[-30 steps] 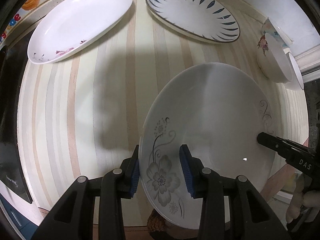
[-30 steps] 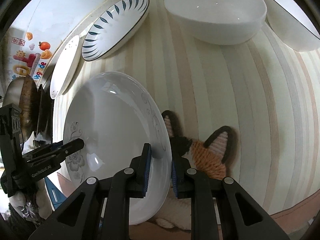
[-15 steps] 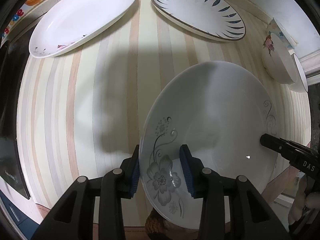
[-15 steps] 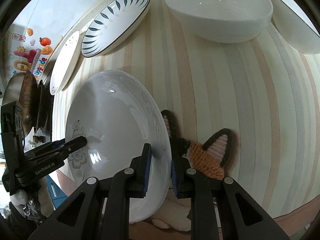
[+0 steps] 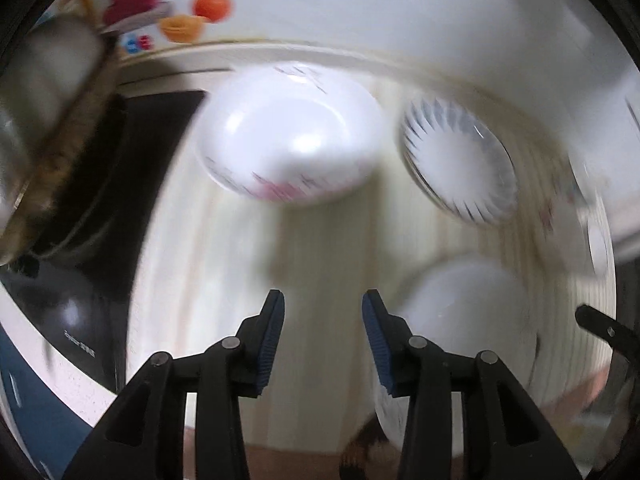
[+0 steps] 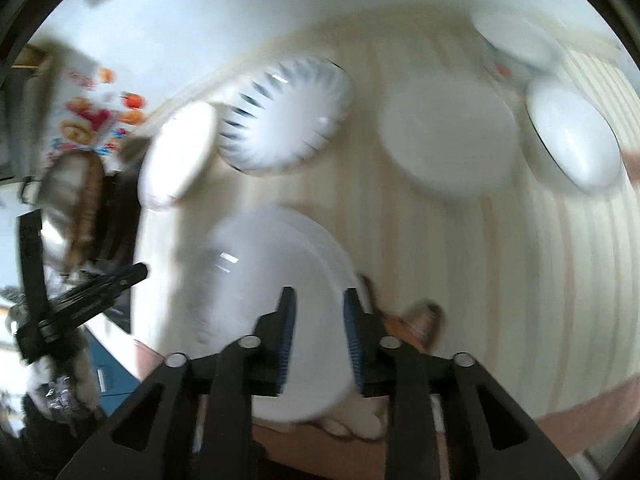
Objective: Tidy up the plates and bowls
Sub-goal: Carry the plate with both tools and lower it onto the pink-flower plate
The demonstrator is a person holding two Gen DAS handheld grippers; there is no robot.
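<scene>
Both grippers have just opened off the round white floral porcelain plate [image 6: 276, 312]; it lies flat on the striped table [image 6: 500, 280], below right gripper [image 6: 318, 336], right of empty left gripper [image 5: 323, 340].

Both views blurred, counts approximate. Plates: three. One plain white plate with grey flowers [image 6: 276, 320] at the near table edge, one blue-petal plate [image 6: 286, 118], one oval white plate with pink flowers [image 5: 290, 148]. Bowls: at least three in the right wrist view: a large plain white bowl [image 6: 448, 140], a dark-rimmed bowl [image 6: 576, 144], a floral bowl [image 6: 516, 52] at the back, possibly a stack, cannot tell. One knitted fox-ear mat [image 6: 412, 322]. Grippers: two.
</scene>
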